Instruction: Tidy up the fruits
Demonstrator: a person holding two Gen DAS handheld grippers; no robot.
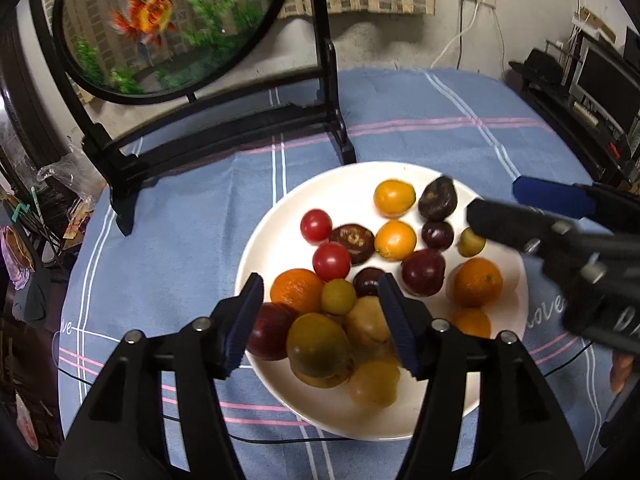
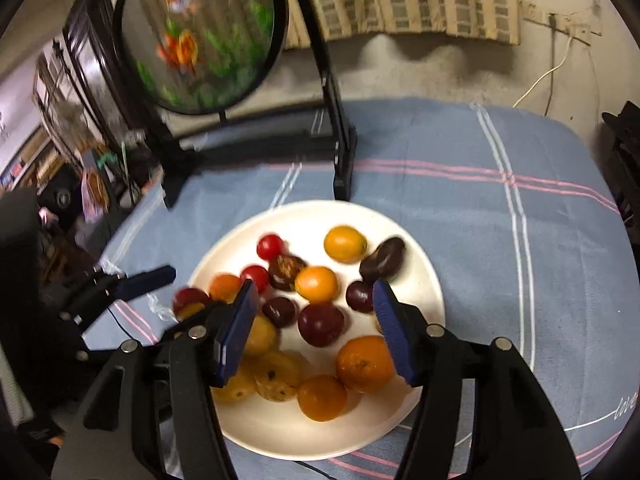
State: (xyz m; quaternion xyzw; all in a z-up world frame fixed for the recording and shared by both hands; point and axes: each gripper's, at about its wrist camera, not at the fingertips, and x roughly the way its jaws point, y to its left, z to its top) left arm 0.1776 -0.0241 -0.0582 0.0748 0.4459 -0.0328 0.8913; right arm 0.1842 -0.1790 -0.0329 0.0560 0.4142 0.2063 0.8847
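A white plate (image 1: 280,216) on the blue cloth holds several loose fruits: red cherry tomatoes (image 1: 316,225), yellow-orange kumquats (image 1: 394,198), mandarins (image 1: 476,282), dark plums (image 1: 423,272), a wrinkled dark date (image 1: 438,199) and yellow-green fruits (image 1: 318,344). My left gripper (image 1: 320,284) hangs open over the plate's near-left part and holds nothing. My right gripper (image 2: 315,286) is open too, above the plums (image 2: 320,324) and a mandarin (image 2: 364,364) on the same plate (image 2: 304,216), with nothing pressed between its pads. The right gripper (image 1: 496,202) also shows over the plate's right rim in the left wrist view.
A round painted fish screen (image 1: 172,20) on a black stand (image 1: 344,140) rises just behind the plate. The striped blue tablecloth (image 1: 440,120) covers the table. A thin black cable (image 1: 280,438) runs under the plate's near edge. Clutter lies off the table's left; shelves (image 1: 580,92) stand at right.
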